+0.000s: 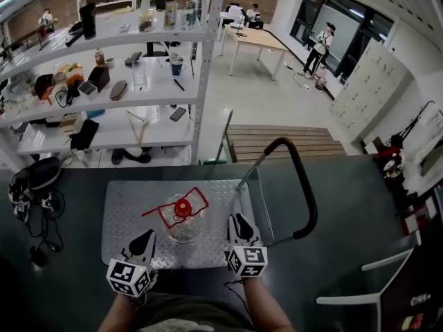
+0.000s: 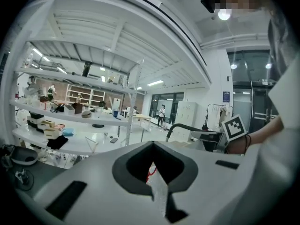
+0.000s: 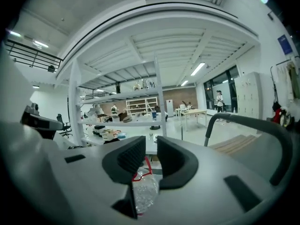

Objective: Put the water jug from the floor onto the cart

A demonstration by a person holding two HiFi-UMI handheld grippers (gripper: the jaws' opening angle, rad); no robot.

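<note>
Left gripper [image 1: 146, 238] and right gripper [image 1: 239, 221] hover over the near edge of the cart [image 1: 128, 203]. The head view alone shows the clear water jug [image 1: 184, 225] with its red cap standing upright on the cart's metal deck between them, touched by neither. Only the left gripper view shows that tool's tips meeting with nothing pinched. Only the right gripper view shows its pads a narrow gap apart and empty, with the jug below them and the cart's black handle [image 3: 255, 125] arching at the right.
</note>
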